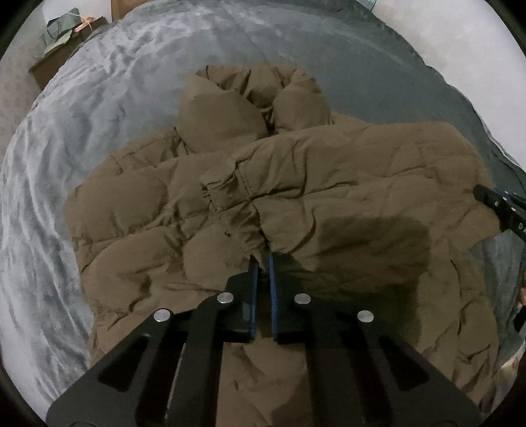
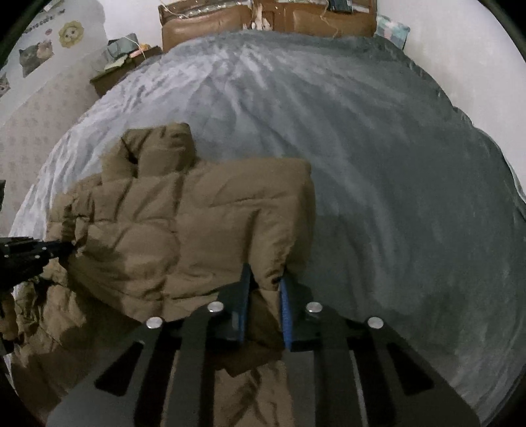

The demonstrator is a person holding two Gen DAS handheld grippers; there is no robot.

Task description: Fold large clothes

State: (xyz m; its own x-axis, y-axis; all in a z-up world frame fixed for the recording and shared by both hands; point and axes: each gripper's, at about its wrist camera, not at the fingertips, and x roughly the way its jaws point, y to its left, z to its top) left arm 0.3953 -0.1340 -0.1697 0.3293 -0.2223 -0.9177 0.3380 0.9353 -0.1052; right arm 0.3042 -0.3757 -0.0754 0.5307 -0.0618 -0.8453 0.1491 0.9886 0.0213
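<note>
A brown puffer jacket (image 1: 312,184) lies spread on a grey bed cover (image 1: 98,115), its hood toward the far end and a sleeve cuff (image 1: 223,187) folded across its middle. My left gripper (image 1: 262,259) is shut on a fold of the jacket's fabric near its middle. In the right wrist view the jacket (image 2: 184,226) fills the lower left. My right gripper (image 2: 264,276) is shut on the jacket's right edge, with a thick bunch of fabric between the blue pads (image 2: 285,305). Each gripper shows at the edge of the other's view: the right gripper (image 1: 503,207), the left gripper (image 2: 33,253).
The grey bed cover (image 2: 378,164) stretches far beyond the jacket to a brown headboard (image 2: 263,23). A dark nightstand (image 2: 111,75) with green items stands at the bed's far left. A wall with stickers (image 2: 69,33) runs along the left. A pale wall lies to the right.
</note>
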